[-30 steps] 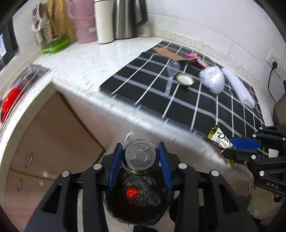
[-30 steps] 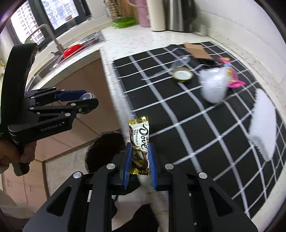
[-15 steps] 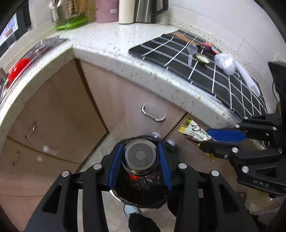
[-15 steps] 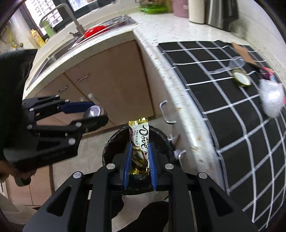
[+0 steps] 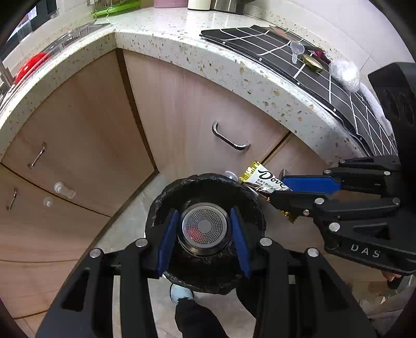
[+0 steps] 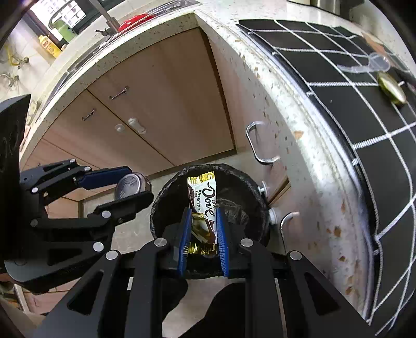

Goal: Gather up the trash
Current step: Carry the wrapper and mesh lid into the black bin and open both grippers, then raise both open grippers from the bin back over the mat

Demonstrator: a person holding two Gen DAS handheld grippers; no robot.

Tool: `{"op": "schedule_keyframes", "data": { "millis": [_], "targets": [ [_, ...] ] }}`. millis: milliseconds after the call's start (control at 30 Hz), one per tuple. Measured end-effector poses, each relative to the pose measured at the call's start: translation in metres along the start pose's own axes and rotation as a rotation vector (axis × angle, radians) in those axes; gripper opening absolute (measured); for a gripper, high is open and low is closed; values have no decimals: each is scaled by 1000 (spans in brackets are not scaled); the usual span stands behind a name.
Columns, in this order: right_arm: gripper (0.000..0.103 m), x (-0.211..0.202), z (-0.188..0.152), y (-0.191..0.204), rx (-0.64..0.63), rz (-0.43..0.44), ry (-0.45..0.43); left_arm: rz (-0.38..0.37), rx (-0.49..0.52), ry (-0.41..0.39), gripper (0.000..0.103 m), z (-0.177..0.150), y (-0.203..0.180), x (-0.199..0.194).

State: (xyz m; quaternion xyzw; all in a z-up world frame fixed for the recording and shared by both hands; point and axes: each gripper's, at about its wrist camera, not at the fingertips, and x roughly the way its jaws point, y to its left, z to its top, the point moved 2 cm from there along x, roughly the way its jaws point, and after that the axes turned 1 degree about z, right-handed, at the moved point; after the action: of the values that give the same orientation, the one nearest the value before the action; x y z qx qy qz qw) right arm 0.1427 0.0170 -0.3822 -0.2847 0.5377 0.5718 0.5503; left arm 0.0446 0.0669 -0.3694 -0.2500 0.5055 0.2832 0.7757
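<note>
My left gripper (image 5: pixel 205 228) is shut on a round metal sink strainer (image 5: pixel 205 228) and holds it over the black-lined trash bin (image 5: pixel 208 184) on the floor. It also shows in the right wrist view (image 6: pixel 130 186), left of the bin (image 6: pixel 234 176). My right gripper (image 6: pixel 204 223) is shut on a Dove chocolate wrapper (image 6: pixel 204 197) and holds it above the bin's opening. In the left wrist view the right gripper (image 5: pixel 283 192) holds the wrapper (image 5: pixel 265 179) at the bin's right rim.
Wooden cabinet fronts with metal handles (image 5: pixel 230 140) stand behind the bin. On the counter's black checked mat (image 6: pixel 338 78) lie a clear plastic spoon (image 6: pixel 369 65), a gold lid (image 6: pixel 391 88) and a crumpled clear wrap (image 5: pixel 344 74). A sink with something red (image 6: pixel 135 19) is at the left.
Both grippers have moved down from counter height toward the floor. The bin now lies directly under both, with the strainer and wrapper still held.
</note>
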Motion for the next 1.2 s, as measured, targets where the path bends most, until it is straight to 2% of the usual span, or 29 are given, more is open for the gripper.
{"op": "schedule_keyframes", "data": {
  "millis": [100, 233, 767, 1200],
  "targets": [
    [23, 0, -1, 3, 2, 10, -4, 3, -4, -11, 49, 0, 1, -3],
    [36, -6, 1, 1, 14, 12, -18, 2, -21, -16, 50, 3, 6, -8],
    [36, -61, -9, -1, 20, -44, -59, -1, -21, -91, 51, 21, 10, -53],
    [36, -109, -2, -18, 8, -104, -133, -45, 37, -168, 51, 54, -20, -74]
  ]
}}
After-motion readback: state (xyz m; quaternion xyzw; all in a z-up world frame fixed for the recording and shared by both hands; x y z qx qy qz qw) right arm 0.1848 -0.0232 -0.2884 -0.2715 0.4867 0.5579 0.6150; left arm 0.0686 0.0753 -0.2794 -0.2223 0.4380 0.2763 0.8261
